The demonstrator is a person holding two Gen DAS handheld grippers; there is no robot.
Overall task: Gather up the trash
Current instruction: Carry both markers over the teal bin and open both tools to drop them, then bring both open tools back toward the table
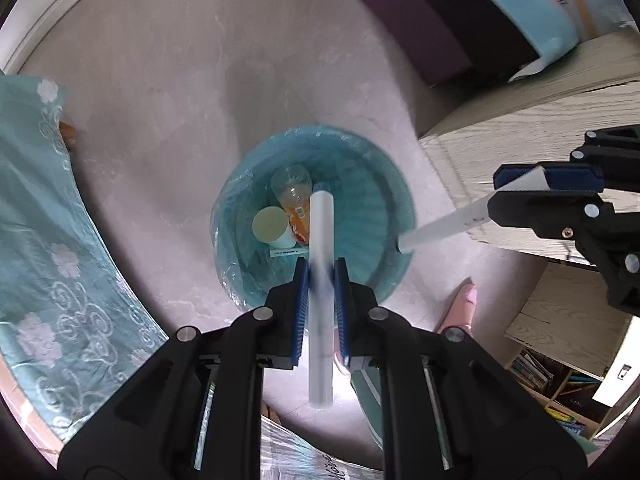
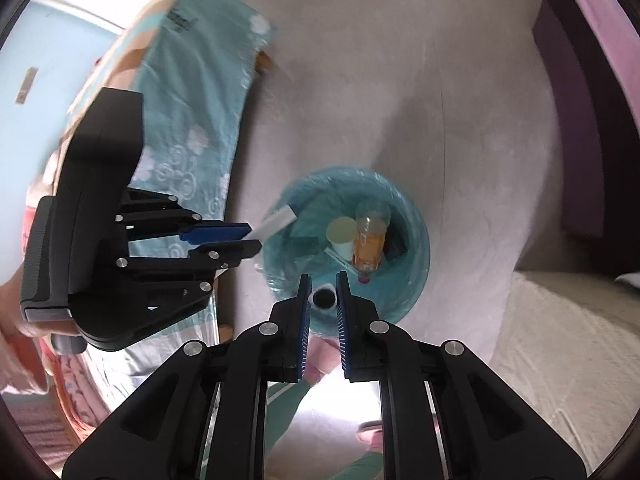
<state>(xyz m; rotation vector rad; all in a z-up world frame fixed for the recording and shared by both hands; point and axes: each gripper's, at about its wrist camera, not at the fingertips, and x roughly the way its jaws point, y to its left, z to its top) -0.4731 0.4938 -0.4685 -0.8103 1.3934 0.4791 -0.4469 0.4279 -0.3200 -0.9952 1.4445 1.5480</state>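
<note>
A round bin (image 1: pixel 406 216) lined with a teal bag stands on the floor below both grippers. In it lie a clear bottle (image 1: pixel 294 188) with an orange label, a white cup (image 1: pixel 270 226) and a thin white strip. My left gripper (image 1: pixel 321 264) is shut on a white tube (image 1: pixel 322 220) that hangs over the bin's mouth. At the right, my right gripper (image 1: pixel 494 192) is shut on a second white tube (image 1: pixel 440 228), which slants toward the bin's rim. In the right wrist view this tube (image 2: pixel 324 298) shows end-on between the right gripper's (image 2: pixel 324 280) pads, above the bin (image 2: pixel 424 248). The left gripper (image 2: pixel 254 237) is on the left there.
A teal flowered cloth (image 1: pixel 40 220) hangs left of the bin. A pale wooden cabinet (image 1: pixel 520 120) stands to its right, with book shelves (image 1: pixel 560 392) below. A person's pink slipper (image 1: pixel 460 308) is near the bin. Beige rug (image 2: pixel 560 340) lies at the right.
</note>
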